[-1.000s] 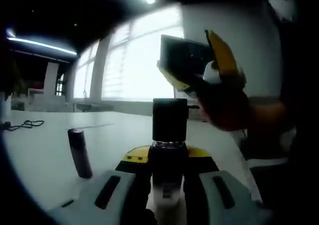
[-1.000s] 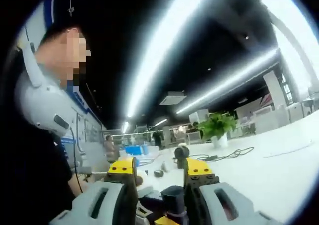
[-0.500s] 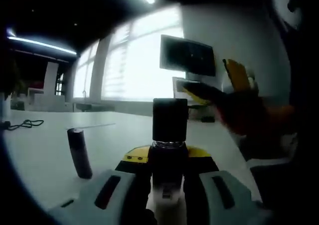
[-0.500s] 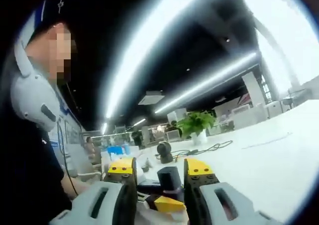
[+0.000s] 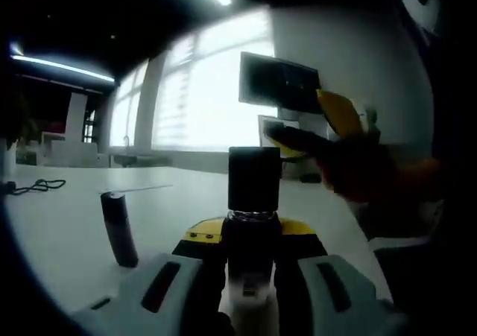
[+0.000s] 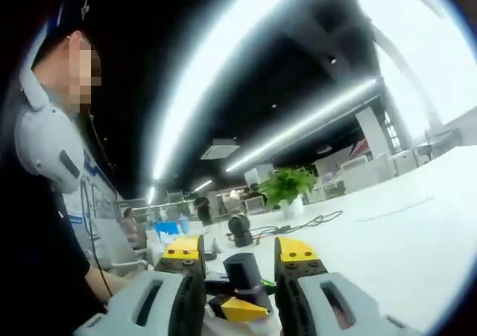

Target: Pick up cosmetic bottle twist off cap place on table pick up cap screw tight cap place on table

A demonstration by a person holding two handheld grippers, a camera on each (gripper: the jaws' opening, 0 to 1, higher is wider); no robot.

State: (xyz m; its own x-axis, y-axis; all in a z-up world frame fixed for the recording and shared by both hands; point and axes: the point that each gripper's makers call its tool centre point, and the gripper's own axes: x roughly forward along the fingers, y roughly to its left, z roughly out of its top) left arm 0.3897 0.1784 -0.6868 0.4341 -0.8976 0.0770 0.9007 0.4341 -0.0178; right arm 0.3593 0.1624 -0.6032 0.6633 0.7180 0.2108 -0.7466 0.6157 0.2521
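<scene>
Now uncapping: left gripper [image 5: 252, 239] clamps cosmetic bottle [image 5: 253, 224] — right gripper [image 6: 240, 258], jaws apart, empty, must straddle cap [image 5: 253, 179].

The left gripper view looked low and level across the pale white table [image 5: 67, 239] toward bright windows, very near the black-capped cosmetic bottle [image 5: 253, 183] standing between its own jaws. The right gripper view tilted upward toward ceiling light strips, from close beside the person. Both views shared that bottle [image 6: 244, 273], and the right gripper [image 5: 313, 131] entered the left gripper view from the right.
</scene>
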